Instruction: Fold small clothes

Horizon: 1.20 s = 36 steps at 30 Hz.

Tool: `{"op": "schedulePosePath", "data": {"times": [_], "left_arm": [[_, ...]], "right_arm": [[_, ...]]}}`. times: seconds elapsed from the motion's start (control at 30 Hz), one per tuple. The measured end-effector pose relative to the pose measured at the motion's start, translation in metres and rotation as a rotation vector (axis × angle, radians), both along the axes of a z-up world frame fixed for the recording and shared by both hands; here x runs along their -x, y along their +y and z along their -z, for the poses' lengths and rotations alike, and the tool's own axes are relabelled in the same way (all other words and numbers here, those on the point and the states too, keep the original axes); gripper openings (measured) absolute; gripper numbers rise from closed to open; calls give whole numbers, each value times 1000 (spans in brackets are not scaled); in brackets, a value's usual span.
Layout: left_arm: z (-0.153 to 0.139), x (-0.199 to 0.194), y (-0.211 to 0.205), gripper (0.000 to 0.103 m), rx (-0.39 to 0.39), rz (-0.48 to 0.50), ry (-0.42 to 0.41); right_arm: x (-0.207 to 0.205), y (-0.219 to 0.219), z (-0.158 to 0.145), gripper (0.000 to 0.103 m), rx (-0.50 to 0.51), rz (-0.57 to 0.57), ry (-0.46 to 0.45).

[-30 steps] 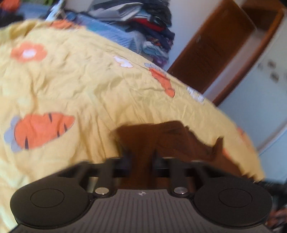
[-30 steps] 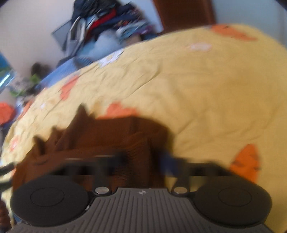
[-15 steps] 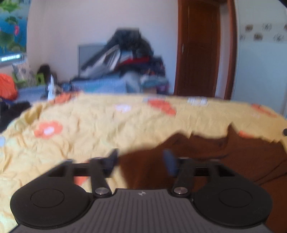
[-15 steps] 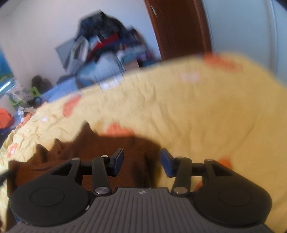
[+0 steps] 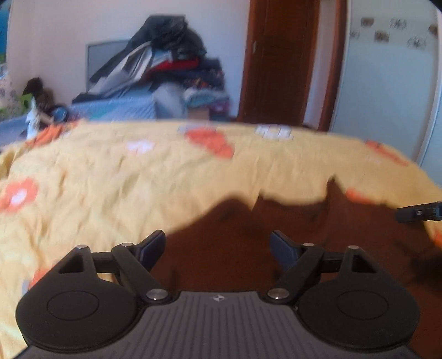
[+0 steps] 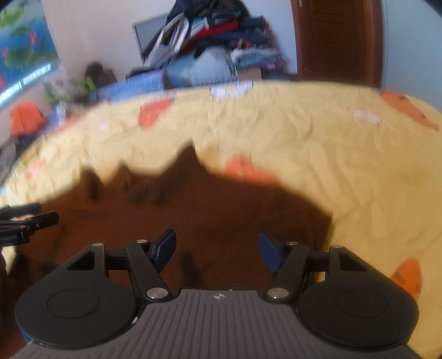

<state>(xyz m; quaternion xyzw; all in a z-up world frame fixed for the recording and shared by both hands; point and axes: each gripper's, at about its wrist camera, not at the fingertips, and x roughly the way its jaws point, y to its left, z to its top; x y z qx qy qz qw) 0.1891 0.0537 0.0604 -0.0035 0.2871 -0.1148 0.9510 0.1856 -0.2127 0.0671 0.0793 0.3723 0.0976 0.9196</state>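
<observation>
1. Left wrist view: the dark brown knitted garment [image 5: 276, 234] is lying spread on the yellow bedsheet printed with orange carrots and flowers [image 5: 110, 179], which is covering the bed. Its far edge is standing up in a few rumpled peaks, so I judge it is being laid out flat as the base for a fold.

2. The left gripper [image 5: 218, 245] is hovering above the near part of the brown garment with its dark blue fingers [image 5: 153, 245] standing wide apart. They are closing a little at this moment, yet nothing is caught between them; the cloth is lying below, free of the pads.

3. At the right edge of this view a black part of the other gripper is poking in over the cloth.

4. Right wrist view: the same brown garment [image 6: 193, 210] is filling the lower middle, its right edge ending on bare yellow sheet [image 6: 331, 154]. A heap of mixed clothes [image 6: 215, 24] is sitting well apart, by the far wall near a brown wooden door [image 6: 337, 38].

5. The right gripper [image 6: 216, 248] is hanging over the cloth, fingers [image 6: 269, 251] apart and opening wider, gripping nothing. Both tools appear to be letting the garment rest before choosing new corners.
</observation>
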Motion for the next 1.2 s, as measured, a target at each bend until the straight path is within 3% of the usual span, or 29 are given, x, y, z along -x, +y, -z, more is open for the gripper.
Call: {"op": "schedulePosePath", "data": {"times": [0.07, 0.1, 0.17, 0.27, 0.33, 0.37, 0.4, 0.43, 0.47, 0.5, 0.6, 0.67, 0.73, 0.8, 0.83, 0.87, 0.9, 0.93, 0.97, 1.0, 1.07, 1.17, 1.2], "left_arm": [[-13, -24, -21, 73, -4, 65, 1], [-13, -39, -37, 68, -28, 101, 21], [-2, -68, -65, 68, -116, 142, 84], [32, -105, -90, 68, -227, 193, 206], [40, -112, -95, 65, -231, 218, 196], [41, -112, -96, 43, -212, 246, 194], [40, -112, -96, 18, -184, 284, 197], [39, -110, -99, 11, -184, 309, 175], [37, -104, -103, 10, -227, 315, 120], [38, -99, -107, 9, -276, 318, 75], [42, -101, -105, 8, -331, 284, 24], [48, -113, -94, 8, -291, 229, 63], [46, -118, -86, 9, -218, 197, 82], [42, -115, -85, 12, -216, 173, 84], [39, -111, -84, 13, -219, 167, 81], [34, -107, -81, 14, -218, 159, 79], [27, -99, -78, 21, -209, 143, 71], [20, -88, -74, 25, -190, 126, 53], [16, -78, -70, 35, -156, 129, 32], [12, -68, -68, 54, -111, 157, 18], [16, -56, -73, 75, -57, 213, 30], [49, -66, -90, 76, -126, 241, 163], [57, -63, -88, 82, -140, 224, 95]], "right_arm": [[-15, -4, -16, 68, -62, 6, -52], [-26, -5, -21, 68, -94, 0, -56], [-58, -2, -20, 68, -124, -36, -12], [-98, 17, -5, 68, -42, -81, 63], [-111, 29, 6, 68, 13, -122, 79], [-115, 36, 11, 68, 32, -148, 86], [-119, 41, 17, 62, 49, -176, 93], [-121, 46, 23, 52, 65, -202, 105], [-122, 50, 29, 38, 74, -235, 112], [-119, 54, 29, 12, 84, -256, 83], [-115, 50, 15, 11, 16, -246, 27], [-115, 40, 7, 11, -13, -201, -17], [-117, 35, 15, 10, -10, -148, -13], [-118, 36, 31, 16, 1, -137, 42], [-114, 37, 33, 23, -1, -129, 38], [-108, 37, 30, 45, -2, -121, 25], [-100, 37, 24, 60, -4, -103, 14], [-89, 32, 16, 63, -18, -80, -20], [-76, 27, 6, 68, -44, -66, -67], [-65, 22, -2, 69, -77, -61, -106], [-53, 20, -10, 69, -101, -82, -104], [-55, 36, 11, 68, -6, -129, 5], [-61, 38, 25, 69, 27, -129, 61]]}}
